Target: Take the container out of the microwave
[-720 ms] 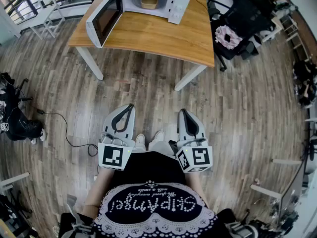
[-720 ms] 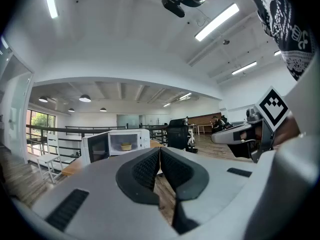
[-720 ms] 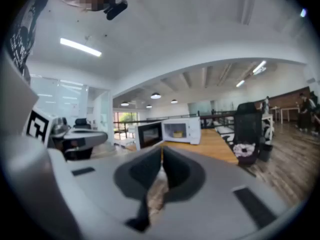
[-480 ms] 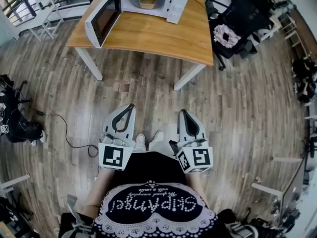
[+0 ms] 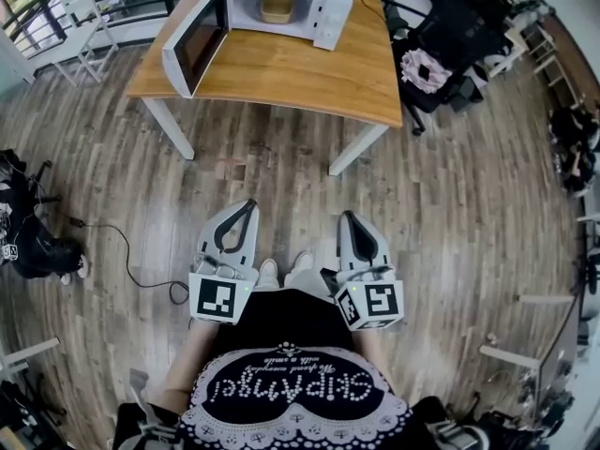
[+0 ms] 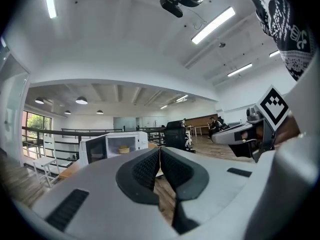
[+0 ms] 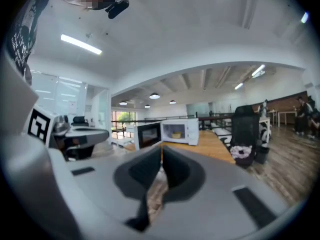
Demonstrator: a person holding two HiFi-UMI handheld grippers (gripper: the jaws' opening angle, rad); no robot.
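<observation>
A white microwave (image 5: 286, 3) stands at the far end of a wooden table (image 5: 281, 68), its door (image 5: 195, 43) swung open to the left. A tan container (image 5: 277, 8) sits inside the cavity. My left gripper (image 5: 251, 204) and right gripper (image 5: 347, 216) are held side by side over the floor, well short of the table. Both are shut and empty. In the left gripper view the jaws (image 6: 159, 149) meet, and the microwave (image 6: 120, 145) with the container (image 6: 123, 149) shows far ahead. In the right gripper view the jaws (image 7: 162, 146) also touch, facing the microwave (image 7: 180, 131).
Wooden floor lies between me and the table. A black chair with pink cloth (image 5: 427, 59) stands right of the table and a white chair (image 5: 89, 22) to its left. A cable (image 5: 127, 251) and a dark bag (image 5: 33, 237) lie on the floor at left.
The table and microwave sit slightly lower in the head view than before. Both grippers stay shut and side by side.
</observation>
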